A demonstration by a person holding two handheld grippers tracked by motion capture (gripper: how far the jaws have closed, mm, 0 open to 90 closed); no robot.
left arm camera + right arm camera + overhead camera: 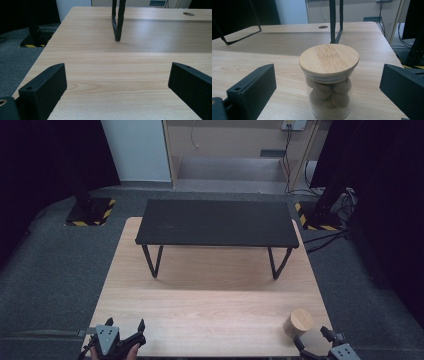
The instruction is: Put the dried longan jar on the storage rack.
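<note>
A clear glass jar [329, 96] with a round bamboo lid [329, 59] stands upright on the wooden table, filled with several brown round pieces. In the high view the jar [298, 322] sits near the table's front right corner. My right gripper [315, 339] is just behind it at the table's front edge, open, jaws wide apart on either side of the jar without touching it [328, 87]. My left gripper [125, 326] rests at the front left edge, held by a hand, open with only bare wood between its jaws [117, 82].
A low black shelf [216, 222] on thin black wire legs [152, 261] stands across the far half of the wooden table [210, 305]. Grey carpet surrounds the table. Black stands with yellow-striped bases [90, 212] sit at the far left and right.
</note>
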